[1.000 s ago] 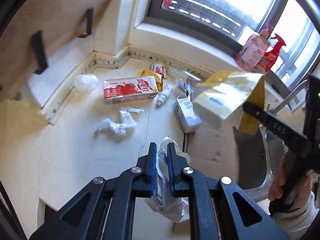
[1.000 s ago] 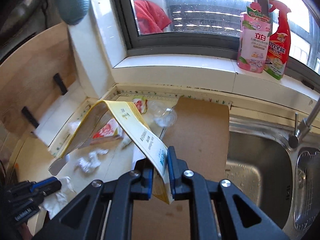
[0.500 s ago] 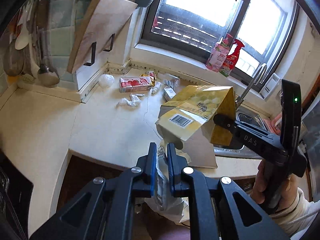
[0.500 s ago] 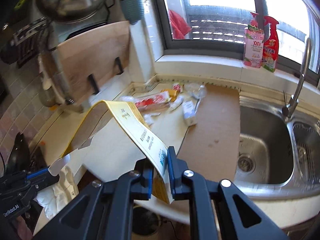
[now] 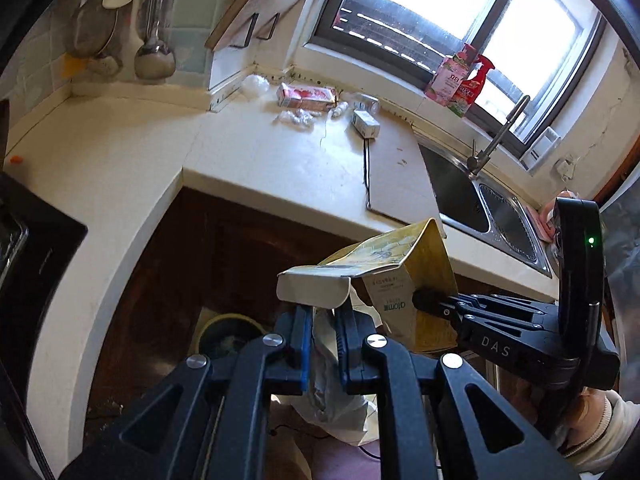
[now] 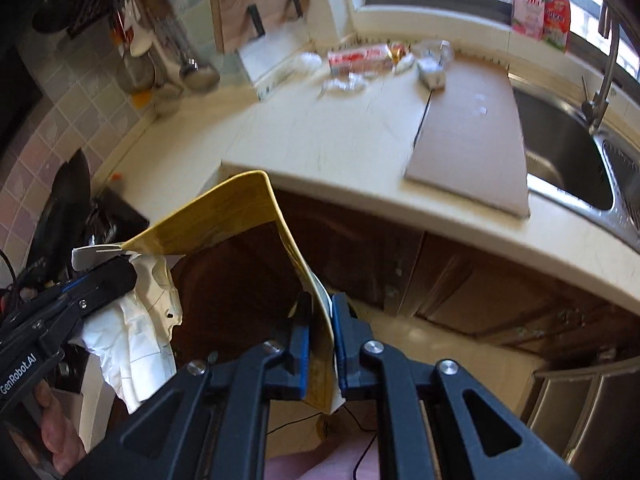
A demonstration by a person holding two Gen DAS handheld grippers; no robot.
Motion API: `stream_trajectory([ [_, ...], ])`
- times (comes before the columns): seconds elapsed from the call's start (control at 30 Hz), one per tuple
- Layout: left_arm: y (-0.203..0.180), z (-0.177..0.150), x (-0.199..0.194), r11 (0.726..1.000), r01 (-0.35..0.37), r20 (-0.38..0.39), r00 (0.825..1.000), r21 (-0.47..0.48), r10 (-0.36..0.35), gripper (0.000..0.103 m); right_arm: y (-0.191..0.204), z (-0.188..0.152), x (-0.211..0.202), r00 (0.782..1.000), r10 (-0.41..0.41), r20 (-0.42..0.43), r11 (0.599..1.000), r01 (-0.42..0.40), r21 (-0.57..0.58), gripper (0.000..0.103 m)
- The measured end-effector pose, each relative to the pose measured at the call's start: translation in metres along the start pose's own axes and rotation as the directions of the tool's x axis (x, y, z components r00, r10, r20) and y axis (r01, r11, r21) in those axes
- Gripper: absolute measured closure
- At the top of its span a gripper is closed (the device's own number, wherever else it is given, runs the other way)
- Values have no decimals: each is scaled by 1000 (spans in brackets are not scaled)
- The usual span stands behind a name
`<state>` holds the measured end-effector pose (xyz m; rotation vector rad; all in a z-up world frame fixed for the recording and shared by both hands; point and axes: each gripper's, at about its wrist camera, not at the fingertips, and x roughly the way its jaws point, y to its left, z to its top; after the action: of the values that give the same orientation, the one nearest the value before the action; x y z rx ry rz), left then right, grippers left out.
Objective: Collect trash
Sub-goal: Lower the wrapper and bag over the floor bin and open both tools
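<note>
My left gripper [image 5: 323,320] is shut on a crumpled white paper wrapper [image 5: 332,396], held off the counter in front of the dark cabinet. My right gripper [image 6: 320,316] is shut on a flattened yellow carton [image 6: 224,220], which also shows in the left wrist view [image 5: 404,264] just right of the left fingers. The left gripper with the white wrapper [image 6: 136,344] shows at the lower left of the right wrist view. More trash lies at the counter's back: a red-and-white carton [image 5: 306,96], crumpled plastic [image 5: 296,119], a small white box [image 5: 365,124].
A yellow-rimmed bin [image 5: 228,334] stands on the floor below the counter [image 5: 280,168]. A cardboard sheet [image 6: 472,132] lies next to the steel sink [image 6: 560,148]. Detergent bottles [image 5: 460,80] stand on the sill. A black stove [image 5: 24,256] is at the left.
Both grippers have pulled back from the counter and dropped below its edge, each carrying its item; the floor bin has come into view.
</note>
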<state>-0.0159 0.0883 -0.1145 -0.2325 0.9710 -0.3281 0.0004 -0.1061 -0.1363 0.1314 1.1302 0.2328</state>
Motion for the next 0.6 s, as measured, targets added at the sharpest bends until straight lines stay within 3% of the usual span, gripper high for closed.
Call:
stream_trajectory([
  [0.2, 31, -41, 47, 997, -40, -138, 990, -62, 31, 95, -13, -21, 34, 997, -11, -81, 999, 15, 48, 93],
  [0.4, 63, -67, 108, 988, -118, -246, 965, -99, 91, 95, -39, -33, 91, 986, -19, -163, 988, 43, 147, 93],
  [0.6, 100, -84, 178, 971, -194, -333, 933, -139, 139, 95, -61, -54, 177, 955, -32, -294, 973, 97, 211, 93],
])
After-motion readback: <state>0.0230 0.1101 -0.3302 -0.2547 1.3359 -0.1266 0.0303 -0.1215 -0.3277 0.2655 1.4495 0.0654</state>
